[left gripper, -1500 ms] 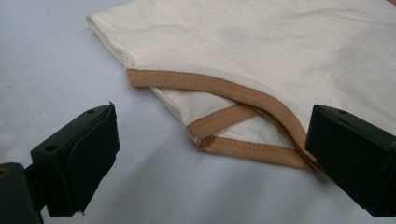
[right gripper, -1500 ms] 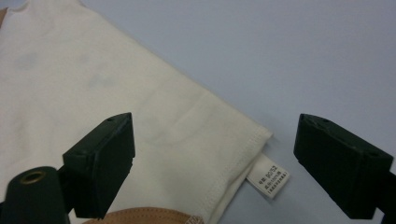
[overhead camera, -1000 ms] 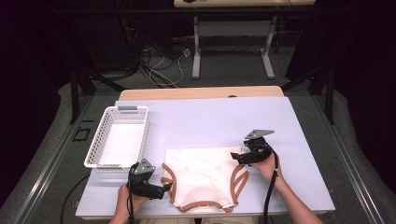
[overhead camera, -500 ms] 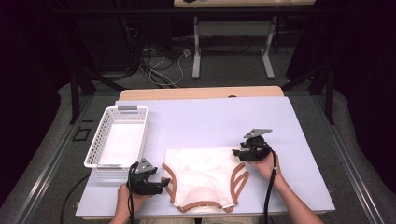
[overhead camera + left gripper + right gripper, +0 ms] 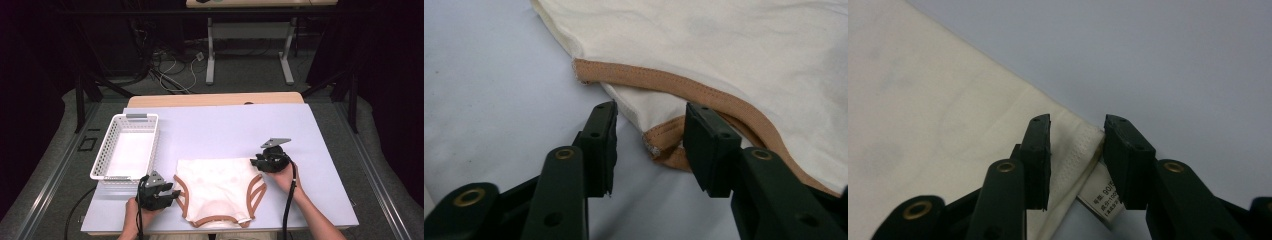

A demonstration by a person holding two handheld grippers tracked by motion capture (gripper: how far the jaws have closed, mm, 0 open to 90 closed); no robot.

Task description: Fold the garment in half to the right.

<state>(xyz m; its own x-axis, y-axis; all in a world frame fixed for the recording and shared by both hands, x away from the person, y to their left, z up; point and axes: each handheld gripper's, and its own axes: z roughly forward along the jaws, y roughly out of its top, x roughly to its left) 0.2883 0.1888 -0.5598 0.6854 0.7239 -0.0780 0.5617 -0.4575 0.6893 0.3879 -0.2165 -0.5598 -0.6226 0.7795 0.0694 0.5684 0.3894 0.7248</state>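
Note:
A cream garment (image 5: 215, 187) with brown trim lies flat on the pale blue table (image 5: 225, 130) near its front edge. My left gripper (image 5: 175, 193) is at the garment's near left edge. In the left gripper view, its jaws (image 5: 651, 109) have just been closing and straddle the folded brown trim (image 5: 664, 142), with a gap left. My right gripper (image 5: 255, 162) is at the far right corner. Its jaws (image 5: 1078, 120) have also been closing around the hemmed corner (image 5: 1075, 150) and a white label (image 5: 1100, 197), and their pads do not clamp the cloth.
A white slatted basket (image 5: 105, 150) stands at the table's left, behind my left gripper. A wooden strip (image 5: 215, 98) runs along the far edge. Table legs and cables lie on the floor beyond.
Both grippers' jaws have narrowed around the garment's edges. Neither hand has shifted, and the garment lies as before.

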